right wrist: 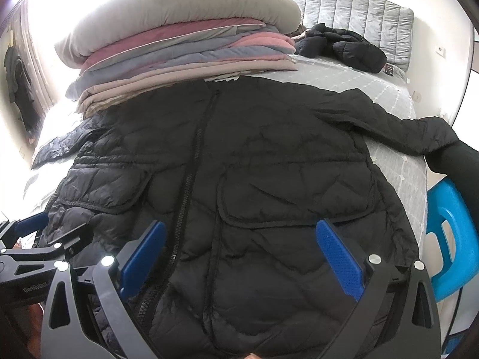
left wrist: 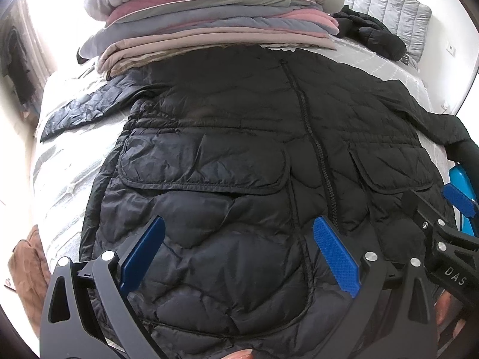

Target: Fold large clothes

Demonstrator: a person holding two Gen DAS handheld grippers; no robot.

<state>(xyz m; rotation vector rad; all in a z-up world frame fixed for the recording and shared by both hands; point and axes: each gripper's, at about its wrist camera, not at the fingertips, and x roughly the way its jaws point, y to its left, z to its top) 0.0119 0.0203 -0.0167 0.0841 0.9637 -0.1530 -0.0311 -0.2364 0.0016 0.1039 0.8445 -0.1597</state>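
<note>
A large black quilted coat lies spread flat, front up and zipped, on the grey bed; it also shows in the right wrist view. Its sleeves reach out to the left and right. My left gripper is open above the coat's lower hem, left of the zip. My right gripper is open above the hem, right of the zip, below the right pocket flap. Neither holds anything. The right gripper's blue pad shows at the left view's right edge.
A tall stack of folded blankets and quilts sits at the coat's collar. Another black jacket lies crumpled near the grey headboard. A blue plastic chair stands right of the bed. Brown cloth lies at the lower left.
</note>
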